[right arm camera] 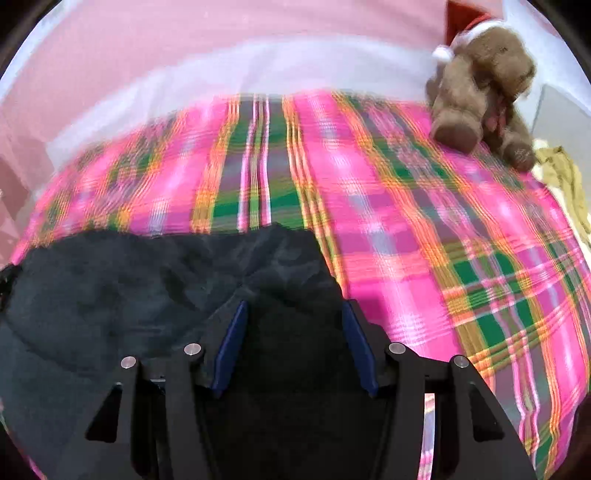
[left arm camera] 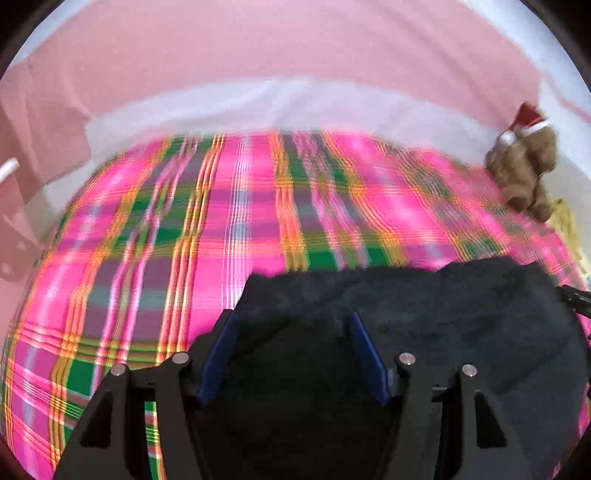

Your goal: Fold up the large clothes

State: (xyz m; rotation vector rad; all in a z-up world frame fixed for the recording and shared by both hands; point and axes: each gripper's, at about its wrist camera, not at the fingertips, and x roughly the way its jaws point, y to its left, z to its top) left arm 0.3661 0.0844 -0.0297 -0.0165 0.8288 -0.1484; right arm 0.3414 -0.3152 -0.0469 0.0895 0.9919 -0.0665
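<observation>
Two grippers, left (left arm camera: 291, 354) and right (right arm camera: 291, 347), were seen with jaws parted around bunched dark garment (left arm camera: 424, 325) at lower frame on the plaid bedspread (left arm camera: 147, 240), a firm grasp being unconfirmable; a carried fold was judged underway, next requiring level placement.

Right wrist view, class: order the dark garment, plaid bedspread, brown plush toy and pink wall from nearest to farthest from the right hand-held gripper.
1. Dark fleecy garment, between its fingers.
2. Pink-green plaid bedspread, beyond.
3. Brown plush toy in Santa hat, far right.
4. Pink wall, behind.
</observation>
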